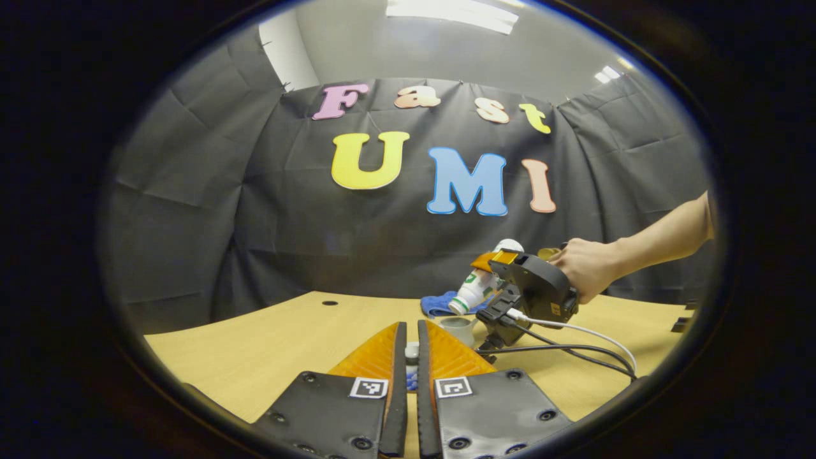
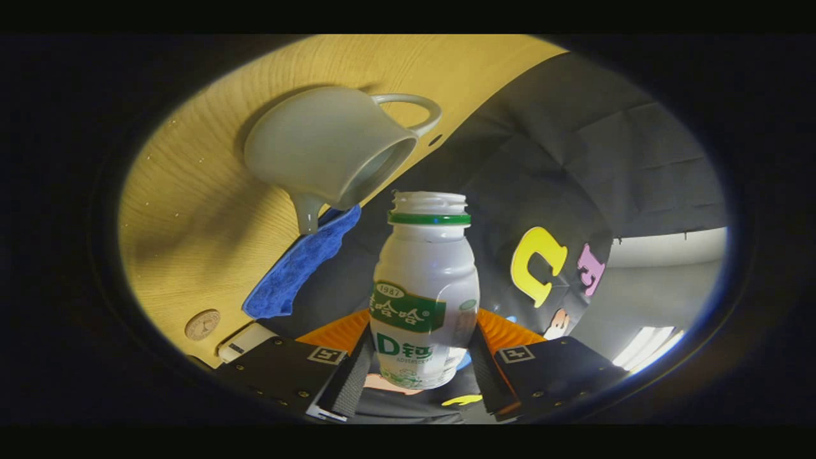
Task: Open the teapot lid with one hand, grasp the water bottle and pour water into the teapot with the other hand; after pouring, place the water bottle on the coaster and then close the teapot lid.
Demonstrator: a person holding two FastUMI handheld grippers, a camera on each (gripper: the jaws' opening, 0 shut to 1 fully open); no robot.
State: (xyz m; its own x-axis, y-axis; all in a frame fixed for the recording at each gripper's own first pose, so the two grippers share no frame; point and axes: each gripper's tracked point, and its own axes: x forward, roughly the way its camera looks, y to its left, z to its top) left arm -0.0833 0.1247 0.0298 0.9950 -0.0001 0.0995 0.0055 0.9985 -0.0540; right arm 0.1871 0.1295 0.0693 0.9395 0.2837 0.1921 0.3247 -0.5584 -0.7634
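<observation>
Water bottle, uncapped, clamped between my right gripper fingers, tipped mouth-first toward the open teapot on the counter. Left gripper pinches the teapot lid.

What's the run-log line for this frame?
phase: pouring | right hand-held gripper: shut on bottle, tilted toward teapot | teapot: lid off | left hand-held gripper: nearly shut on small pale thing, likely lid

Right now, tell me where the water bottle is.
The water bottle sits clamped in the right gripper, tipped mouth-first toward the open teapot, with the blue cloth beside it.
</observation>
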